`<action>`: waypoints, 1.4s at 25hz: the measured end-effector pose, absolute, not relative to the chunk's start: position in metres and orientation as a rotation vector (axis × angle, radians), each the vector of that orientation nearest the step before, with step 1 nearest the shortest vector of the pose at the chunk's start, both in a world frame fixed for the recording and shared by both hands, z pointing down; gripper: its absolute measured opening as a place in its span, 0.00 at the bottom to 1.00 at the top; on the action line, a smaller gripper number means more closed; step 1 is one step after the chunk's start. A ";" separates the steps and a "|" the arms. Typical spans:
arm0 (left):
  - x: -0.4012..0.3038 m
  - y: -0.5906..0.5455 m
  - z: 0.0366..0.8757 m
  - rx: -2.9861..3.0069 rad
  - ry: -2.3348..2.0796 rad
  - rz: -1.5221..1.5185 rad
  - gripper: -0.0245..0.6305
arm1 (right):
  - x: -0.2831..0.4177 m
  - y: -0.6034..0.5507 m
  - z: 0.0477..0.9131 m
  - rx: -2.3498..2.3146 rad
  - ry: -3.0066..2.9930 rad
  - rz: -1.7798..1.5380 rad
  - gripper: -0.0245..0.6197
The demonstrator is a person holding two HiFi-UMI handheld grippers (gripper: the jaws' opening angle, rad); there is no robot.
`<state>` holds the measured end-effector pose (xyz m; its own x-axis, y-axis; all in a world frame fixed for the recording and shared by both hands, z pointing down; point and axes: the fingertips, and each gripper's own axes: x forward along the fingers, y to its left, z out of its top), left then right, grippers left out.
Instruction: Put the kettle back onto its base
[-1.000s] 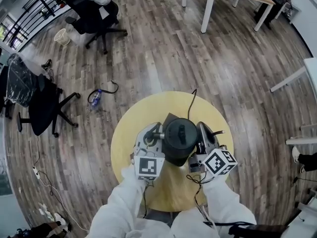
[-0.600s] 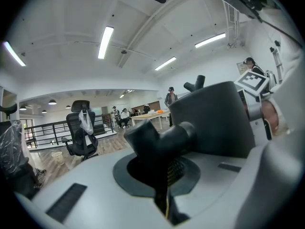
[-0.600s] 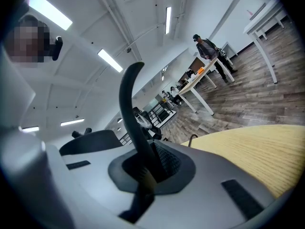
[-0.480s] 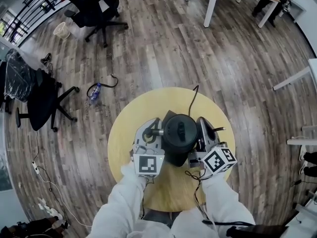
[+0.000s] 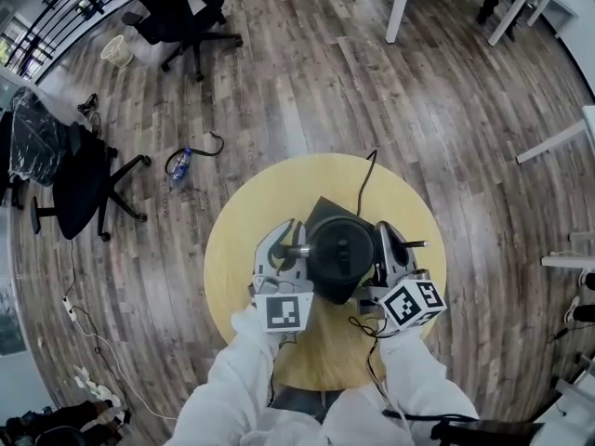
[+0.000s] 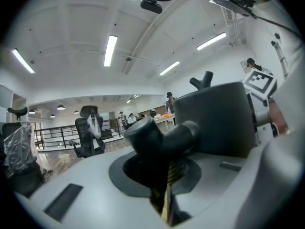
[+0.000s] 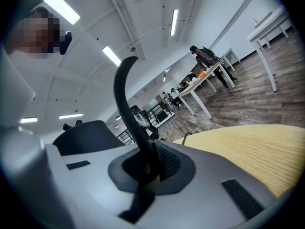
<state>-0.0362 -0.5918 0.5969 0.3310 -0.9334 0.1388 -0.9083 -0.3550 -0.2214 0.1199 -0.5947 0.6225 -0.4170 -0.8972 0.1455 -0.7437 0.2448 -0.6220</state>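
Observation:
A black kettle [image 5: 339, 254] stands in the middle of the round yellow table [image 5: 242, 221], over its dark base [image 5: 321, 209], whose cord [image 5: 364, 182] runs off the far edge. How it sits on the base is hidden. My left gripper [image 5: 286, 240] lies level against the kettle's left side. Its jaws have just been opening and show a thin slit with nothing in it [image 6: 164, 194]; the kettle [image 6: 214, 120] is to its right. My right gripper [image 5: 390, 240] flanks the other side, jaws together [image 7: 143, 175], with the kettle [image 7: 86, 135] on its left.
The table [image 7: 257, 147] stands on a wooden floor. Two black office chairs [image 5: 79, 189] [image 5: 181, 17] are at the left, with a bottle [image 5: 179, 168] on the floor between them and the table. A white-legged table [image 5: 400, 3] is far back, with a person [image 7: 205, 56] beside it.
The kettle and both grippers stay about where they were. The head view has shifted a little, so the kettle's lid is seen more squarely from above.

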 end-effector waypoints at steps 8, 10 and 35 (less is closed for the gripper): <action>-0.051 -0.578 0.603 -2.540 1.830 -0.351 0.20 | 0.122 -0.582 0.627 -1.582 2.222 -0.942 0.06; -0.053 -0.573 0.608 -2.566 1.820 -0.382 0.22 | 0.121 -0.581 0.625 -1.597 2.225 -0.929 0.06; -0.083 -0.492 0.612 -2.797 1.900 -0.322 0.22 | 0.124 -0.507 0.644 -1.808 2.095 -1.111 0.14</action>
